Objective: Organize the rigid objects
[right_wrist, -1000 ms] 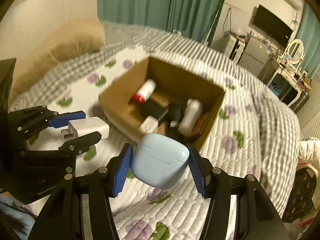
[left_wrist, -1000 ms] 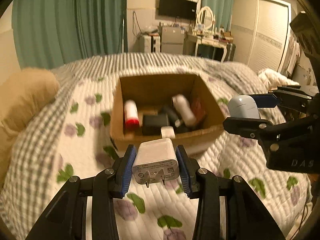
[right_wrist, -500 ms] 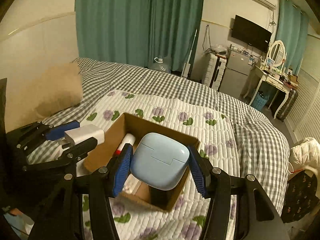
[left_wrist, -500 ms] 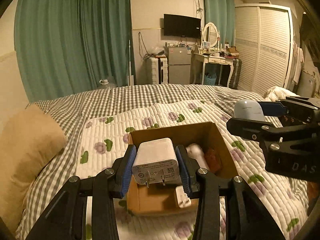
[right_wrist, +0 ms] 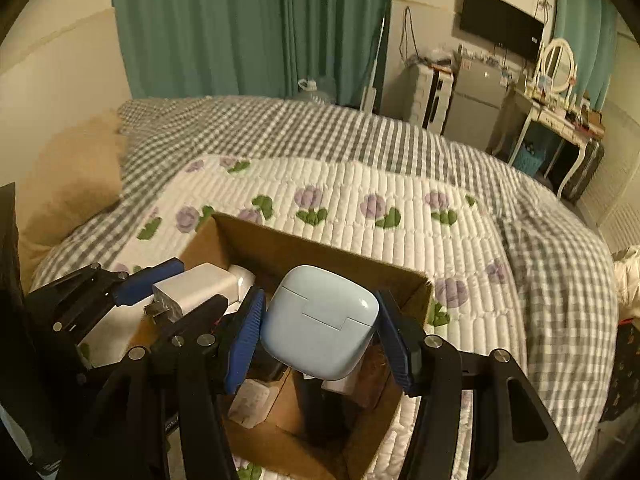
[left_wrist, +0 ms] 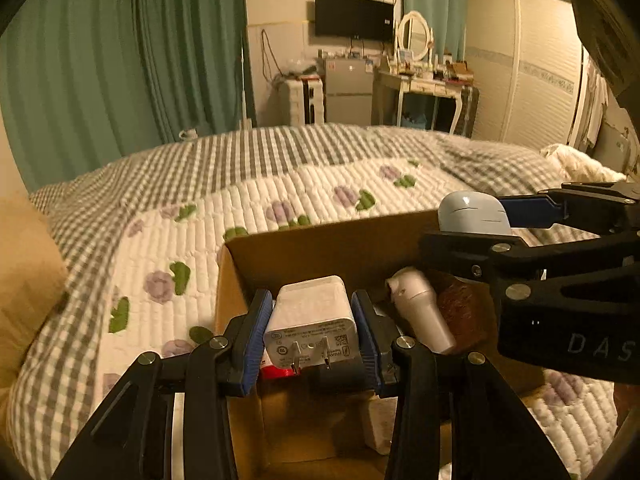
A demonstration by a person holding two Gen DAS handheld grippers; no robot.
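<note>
Dim, warm yellowish indoor light in both views. Strong fisheye curvature, with dark vignetted corners. Bed (left_wrist: pixel 280 184) surface slightly blurred.

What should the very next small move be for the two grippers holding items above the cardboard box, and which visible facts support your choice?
Probably lower a little, then open. The left gripper is shut on the white charger and the right gripper on the blue earbud case; both hang over the open cardboard box, which already holds other items, so neither needs carrying further.
</note>
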